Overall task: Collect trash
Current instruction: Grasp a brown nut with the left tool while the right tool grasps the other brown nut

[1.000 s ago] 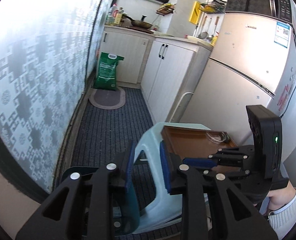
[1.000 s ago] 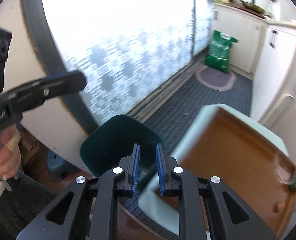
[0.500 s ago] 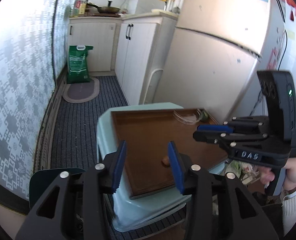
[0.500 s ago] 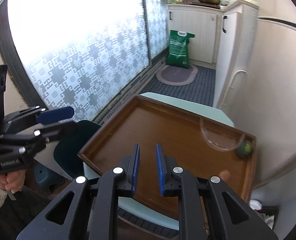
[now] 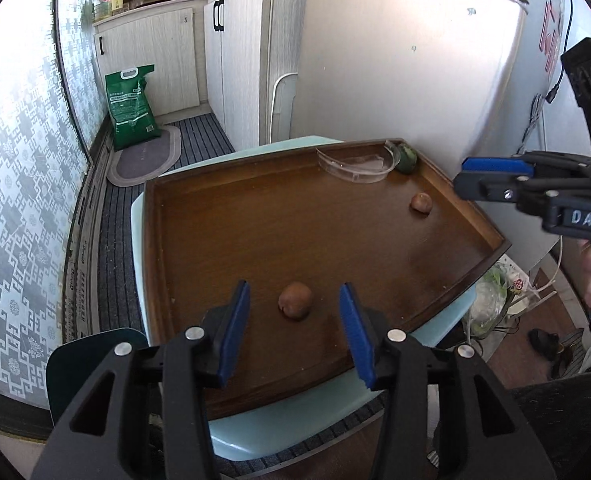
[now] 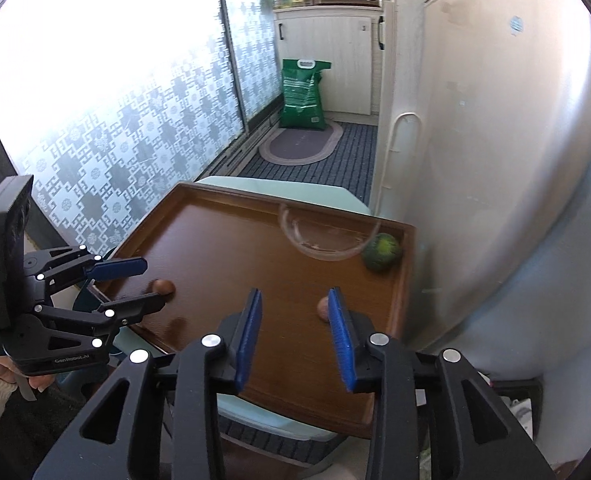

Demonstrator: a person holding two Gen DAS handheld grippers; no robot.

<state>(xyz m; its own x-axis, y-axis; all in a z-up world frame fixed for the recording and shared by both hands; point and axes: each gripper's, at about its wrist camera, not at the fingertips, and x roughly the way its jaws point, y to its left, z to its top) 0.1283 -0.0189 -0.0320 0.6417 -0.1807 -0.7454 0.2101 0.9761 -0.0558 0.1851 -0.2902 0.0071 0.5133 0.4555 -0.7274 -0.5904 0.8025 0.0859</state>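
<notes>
So the trash here looks like small stuff on the brown wooden tray with a raised rim (image 5: 155,248). There's a small round brown lump, maybe a fruit pit or nut (image 5: 294,301), low centre in the left wrist view, sitting right in line with the left gripper (image 5: 293,322). Its jaws have just been opening and stand fairly wide, not touching it. A second brown lump (image 5: 421,203) is at the right side of the tray, half hidden behind a pad of the right gripper (image 6: 295,330), which has also just been opening and holds nothing.

Both lumps look light, hard and roly, so I'd pinch across the middle, gently, or they'll squirt away.

Containers: a clear shallow plastic bowl (image 5: 357,166) at upper right of the tray looks about empty, with a green round fruit-like ball (image 6: 382,252) touching it.
</notes>
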